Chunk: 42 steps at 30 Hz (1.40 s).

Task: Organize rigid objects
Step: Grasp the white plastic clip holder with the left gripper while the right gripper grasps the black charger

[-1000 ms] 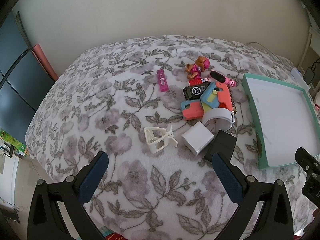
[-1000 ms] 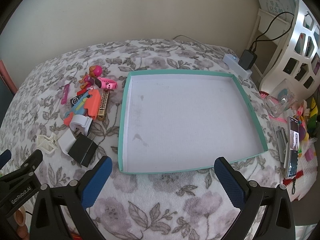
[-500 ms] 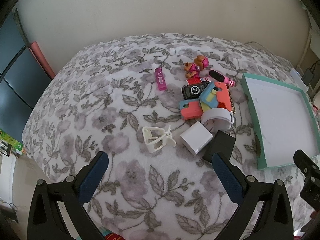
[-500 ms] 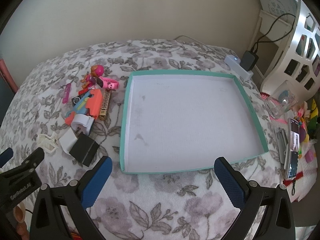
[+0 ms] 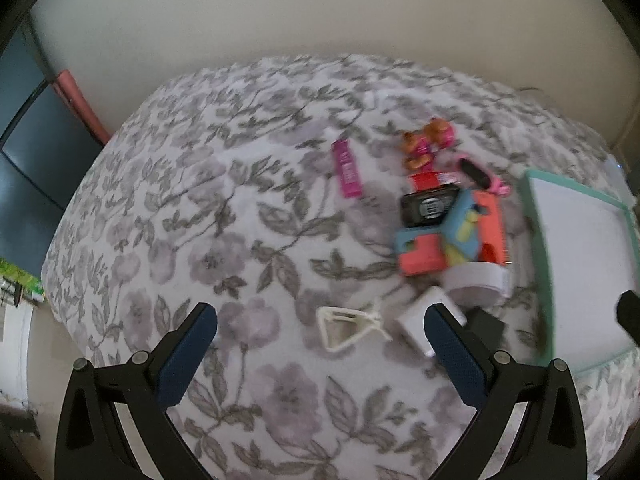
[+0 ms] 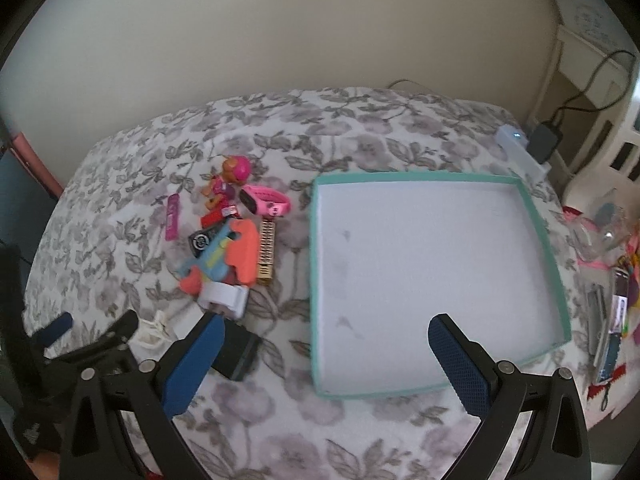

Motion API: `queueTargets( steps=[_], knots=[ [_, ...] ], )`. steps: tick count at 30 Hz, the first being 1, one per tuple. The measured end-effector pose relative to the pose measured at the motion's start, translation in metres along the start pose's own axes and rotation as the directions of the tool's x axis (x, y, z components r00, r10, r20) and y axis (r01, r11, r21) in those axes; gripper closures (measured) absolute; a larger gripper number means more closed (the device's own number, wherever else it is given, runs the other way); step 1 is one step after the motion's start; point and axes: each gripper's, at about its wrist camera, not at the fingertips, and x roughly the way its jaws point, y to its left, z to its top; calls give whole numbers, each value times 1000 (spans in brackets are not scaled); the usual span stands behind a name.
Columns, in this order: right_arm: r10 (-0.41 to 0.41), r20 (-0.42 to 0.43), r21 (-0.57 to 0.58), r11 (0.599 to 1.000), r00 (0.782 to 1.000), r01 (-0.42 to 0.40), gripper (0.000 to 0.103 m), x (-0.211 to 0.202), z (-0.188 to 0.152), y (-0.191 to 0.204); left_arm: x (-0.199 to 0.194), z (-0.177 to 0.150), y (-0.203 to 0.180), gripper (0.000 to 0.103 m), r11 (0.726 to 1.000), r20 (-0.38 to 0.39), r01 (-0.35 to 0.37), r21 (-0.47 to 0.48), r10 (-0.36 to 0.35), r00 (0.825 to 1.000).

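Toys (image 6: pixel 224 252) lie heaped beside teal-rimmed white tray (image 6: pixel 536 216).

A bed covered by a floral blanket (image 5: pixel 248 208) in white with grey leaves and pale mauve blossoms fills both views, backed by a plain cream wall (image 5: pixel 320 12). In the left wrist view a pink rolled mat (image 5: pixel 82 108) leans in the corner beside a dark panelled door or cabinet (image 5: pixel 28 152). In the right wrist view a white power strip (image 6: pixel 520 148) lies at the bed's far right edge, with a black adapter (image 6: pixel 543 142) plugged in and a black cable (image 6: pixel 592 84) looping up past white furniture (image 6: pixel 612 140). Lower right, off the bed, sits a blurred clutter of small colourful items (image 6: pixel 612 300) too indistinct to name.
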Motion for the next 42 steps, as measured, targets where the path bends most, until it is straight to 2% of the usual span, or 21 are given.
queueTargets(
  steps=[3,8,11,15,20,28,33,37,40,42],
  knots=[
    [20,-35,-4,1000,999,-20,0,12,5,15,19,0,13,0,999,-50,7,-45,-9,999],
    [49,-86,-26,998,995,-52,0,37,2,36,41,-4,25,0,997,-91,18,-80,-26,995],
    [46,-126,-47,998,991,-52,0,54,-8,42,45,-6,29,0,993,-90,59,-103,-68,994],
    [73,-183,-44,996,980,-83,0,70,-17,45,47,-4,27,0,990,-83,75,-118,-85,993],
    [50,-179,-96,993,983,-68,3,73,-22,55,51,-6,20,1,989,-81,101,-112,-111,991],
    [63,-200,-66,995,978,-77,3,76,-23,48,56,-8,16,2,982,-85,137,-133,-149,985],
    [72,-209,-41,996,975,-83,3,77,-23,43,55,-9,13,17,971,-75,195,-142,-207,976],
    [78,-214,-23,996,974,-85,3,77,-23,40,60,-9,10,25,953,-86,255,-162,-271,959],
    [84,-216,-20,996,973,-91,3,77,-24,40,63,-9,9,38,938,-87,297,-176,-316,945],
    [85,-215,-23,995,973,-92,3,78,-24,41,64,-9,7,41,938,-85,299,-176,-317,945]
  ],
)
